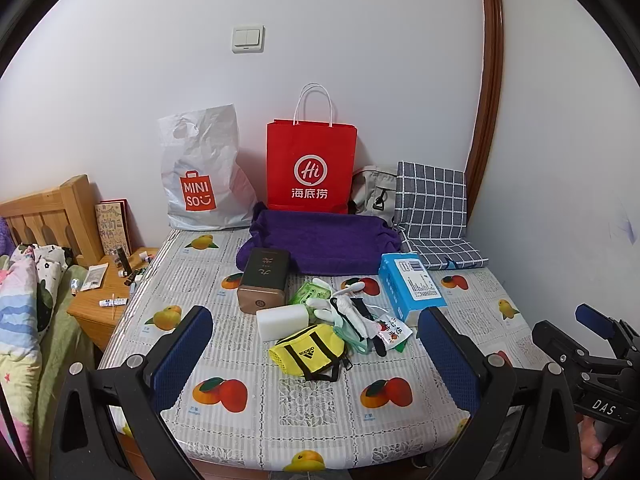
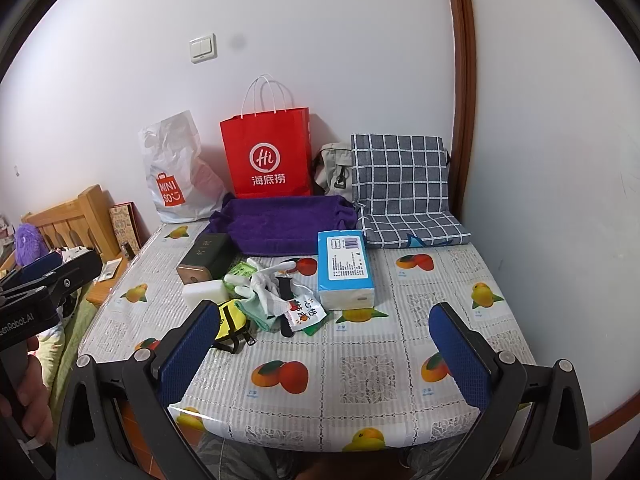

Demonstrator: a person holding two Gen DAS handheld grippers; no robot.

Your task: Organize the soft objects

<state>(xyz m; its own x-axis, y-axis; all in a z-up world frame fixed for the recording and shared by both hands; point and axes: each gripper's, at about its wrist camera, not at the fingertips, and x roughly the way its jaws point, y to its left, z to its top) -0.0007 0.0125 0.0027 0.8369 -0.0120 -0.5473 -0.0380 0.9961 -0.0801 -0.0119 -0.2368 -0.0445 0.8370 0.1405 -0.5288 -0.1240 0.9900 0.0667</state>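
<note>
From the left wrist view, the left gripper [image 1: 316,344] hovers over the near edge of the tabletop [image 1: 288,396], its blue-padded fingers [image 1: 182,356] spread wide apart and holding nothing. Around the middle of the tabletop lies a loose heap of soft things: a yellow pouch [image 1: 308,350] nearest, a white sponge block [image 1: 282,322] touching it behind, white gloves [image 1: 344,304] and a green packet [image 1: 312,292] further back. A dark tin box [image 1: 264,280] sits just left of the heap, a blue tissue pack [image 1: 412,286] just right. Against the far edge a purple fabric basket [image 1: 320,242] stands open, with a red paper bag [image 1: 312,164] and a white plastic bag [image 1: 200,176] behind it and a checked cushion [image 1: 436,216] in the far right corner.

From the right wrist view, the right gripper [image 2: 324,350] also hangs at the near edge, its fingers [image 2: 460,354] wide apart and empty. The yellow pouch [image 2: 232,320] is partly hidden behind the left finger; the tissue pack [image 2: 346,268] lies near the middle, and the basket [image 2: 280,224] at the far edge.
</note>
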